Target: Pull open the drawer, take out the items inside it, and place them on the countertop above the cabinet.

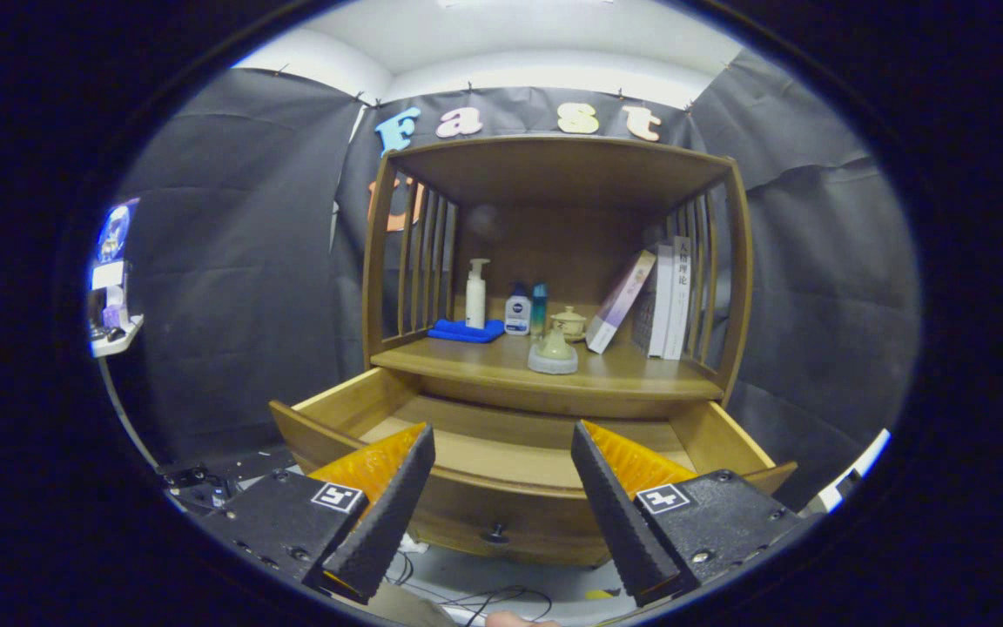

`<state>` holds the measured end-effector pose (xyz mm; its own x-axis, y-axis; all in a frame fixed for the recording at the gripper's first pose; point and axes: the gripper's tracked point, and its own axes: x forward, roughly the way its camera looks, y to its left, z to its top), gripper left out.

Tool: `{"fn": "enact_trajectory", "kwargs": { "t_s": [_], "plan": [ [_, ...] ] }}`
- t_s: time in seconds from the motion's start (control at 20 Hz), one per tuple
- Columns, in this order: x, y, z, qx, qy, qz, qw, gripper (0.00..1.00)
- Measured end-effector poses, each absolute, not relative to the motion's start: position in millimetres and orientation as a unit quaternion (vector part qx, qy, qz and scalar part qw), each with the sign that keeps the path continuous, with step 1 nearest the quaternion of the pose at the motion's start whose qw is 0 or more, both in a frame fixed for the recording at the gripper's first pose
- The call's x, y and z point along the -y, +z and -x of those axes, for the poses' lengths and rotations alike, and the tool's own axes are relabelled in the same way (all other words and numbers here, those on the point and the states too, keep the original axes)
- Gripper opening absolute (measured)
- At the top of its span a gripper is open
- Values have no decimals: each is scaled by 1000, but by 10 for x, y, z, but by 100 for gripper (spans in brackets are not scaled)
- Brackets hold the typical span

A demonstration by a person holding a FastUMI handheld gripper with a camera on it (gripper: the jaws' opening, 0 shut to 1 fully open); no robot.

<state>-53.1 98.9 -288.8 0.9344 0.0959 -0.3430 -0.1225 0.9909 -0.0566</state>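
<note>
Black cloth walls surround a wooden cabinet [554, 261] whose drawer [519, 470] stands pulled open below its countertop [632, 370]. I hold the gripper [501, 453] released and empty before the drawer; its contents are hidden, so I judge any grip by feel, lightly.

A white book [681, 296] standing upright at the right end of the bench [501, 366] carries dark characters down its spine, too small to read. Square black-and-white marker tags [337, 497] sit on both tongs [501, 446] bodies; the bottles' labels are illegible.
</note>
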Motion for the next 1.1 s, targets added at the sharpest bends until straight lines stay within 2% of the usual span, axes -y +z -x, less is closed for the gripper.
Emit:
{"fn": "enact_trajectory", "kwargs": {
  "t_s": [0.35,0.75,1.1],
  "plan": [
    [-935,-3387,761,-201,45,50,977,99],
    [-832,-3939,692,-256,13,32,966,99],
    [-816,-3959,534,-259,-58,18,964,99]
  ]
}}
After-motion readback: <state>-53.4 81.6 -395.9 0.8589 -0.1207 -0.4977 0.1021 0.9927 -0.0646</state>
